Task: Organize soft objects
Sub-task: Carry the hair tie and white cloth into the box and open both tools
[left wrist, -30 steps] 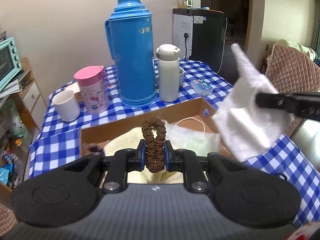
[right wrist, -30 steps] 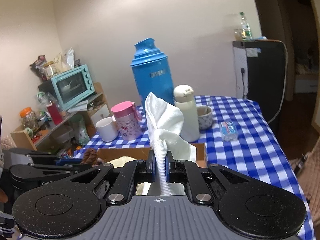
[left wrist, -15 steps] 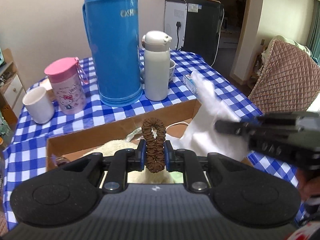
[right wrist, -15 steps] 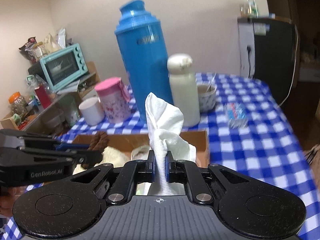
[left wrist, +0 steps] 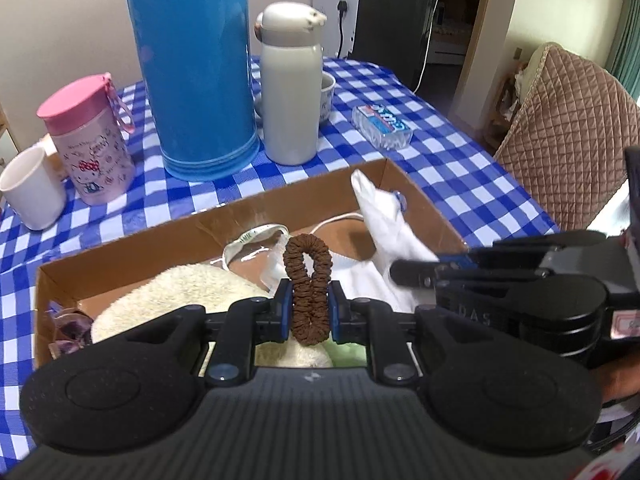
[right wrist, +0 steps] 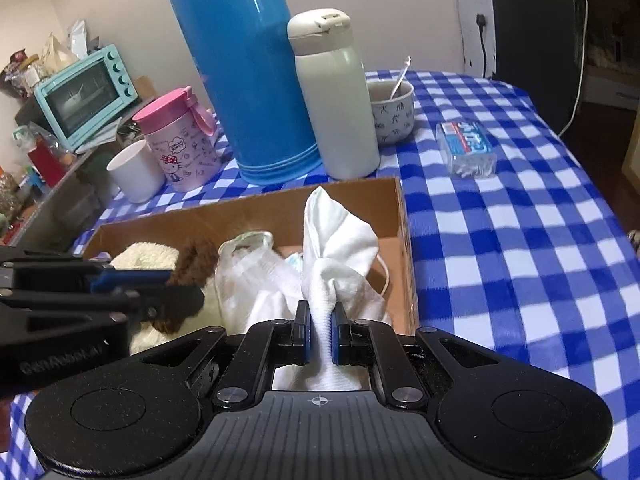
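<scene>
My left gripper [left wrist: 308, 304] is shut on a brown scrunchie [left wrist: 307, 276], which stands upright between its blue pads above the open cardboard box [left wrist: 120, 256]. My right gripper [right wrist: 319, 330] is shut on a white cloth [right wrist: 336, 244] that rises over the box's right half [right wrist: 402, 216]. Inside the box lie a cream fluffy towel [left wrist: 192, 292], a clear plastic bag [right wrist: 256, 276] and a face mask with a white loop. In the left wrist view the right gripper [left wrist: 394, 274] comes in from the right with the cloth [left wrist: 384, 216]. The left gripper [right wrist: 196, 300] shows at the left of the right wrist view.
Behind the box on the blue checked tablecloth [right wrist: 520, 240] stand a tall blue thermos [left wrist: 192, 64], a white flask [left wrist: 290, 88], a pink cup [left wrist: 90, 136], a white mug [left wrist: 30, 188], a patterned cup with a spoon [right wrist: 390, 110] and a tissue pack [right wrist: 466, 152]. A quilted chair [left wrist: 568, 128] is at right.
Both grippers have dropped and moved forward toward the box, each keeping its hold. The white cloth went from out over the box's right edge to over its inside.
</scene>
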Motion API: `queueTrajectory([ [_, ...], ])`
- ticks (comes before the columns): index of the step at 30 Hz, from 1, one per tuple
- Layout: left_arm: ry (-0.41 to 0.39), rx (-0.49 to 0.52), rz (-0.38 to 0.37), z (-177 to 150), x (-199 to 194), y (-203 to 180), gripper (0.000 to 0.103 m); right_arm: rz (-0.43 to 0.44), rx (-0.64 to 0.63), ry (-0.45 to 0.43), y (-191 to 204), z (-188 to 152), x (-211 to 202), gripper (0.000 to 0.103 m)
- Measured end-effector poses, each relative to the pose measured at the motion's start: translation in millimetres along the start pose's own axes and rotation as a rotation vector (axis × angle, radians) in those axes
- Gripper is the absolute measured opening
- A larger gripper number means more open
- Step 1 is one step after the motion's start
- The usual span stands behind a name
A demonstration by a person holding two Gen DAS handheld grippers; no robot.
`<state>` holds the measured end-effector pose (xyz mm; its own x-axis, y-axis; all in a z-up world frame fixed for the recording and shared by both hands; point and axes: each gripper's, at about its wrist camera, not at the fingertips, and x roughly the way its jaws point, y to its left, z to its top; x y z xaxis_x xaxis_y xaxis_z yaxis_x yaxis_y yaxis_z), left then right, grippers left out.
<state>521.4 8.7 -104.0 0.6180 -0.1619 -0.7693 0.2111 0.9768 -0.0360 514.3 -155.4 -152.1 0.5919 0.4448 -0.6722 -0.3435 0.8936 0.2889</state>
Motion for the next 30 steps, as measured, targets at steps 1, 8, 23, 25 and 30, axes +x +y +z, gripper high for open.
queueTrajectory([
  [1,0.005,-0.002,0.0,0.7,3.3,0.0,0.016,-0.003,-0.011,0.0,0.5,0.3,1.4,0.009],
  [8,0.066,-0.016,0.009,4.2,31.1,4.7,0.016,-0.033,-0.095,0.029,7.4,-3.5,13.8,0.009],
  [23,0.053,-0.065,0.0,1.6,15.0,16.5,0.035,-0.014,-0.126,-0.035,11.8,-8.6,-16.3,0.05],
  [25,0.047,-0.071,-0.001,1.5,8.2,17.3,0.037,-0.009,-0.118,-0.047,13.3,-8.7,-22.1,0.05],
  [30,0.019,-0.081,0.011,0.8,-12.4,19.2,0.04,-0.006,-0.103,-0.065,17.6,-9.3,-37.8,0.051],
])
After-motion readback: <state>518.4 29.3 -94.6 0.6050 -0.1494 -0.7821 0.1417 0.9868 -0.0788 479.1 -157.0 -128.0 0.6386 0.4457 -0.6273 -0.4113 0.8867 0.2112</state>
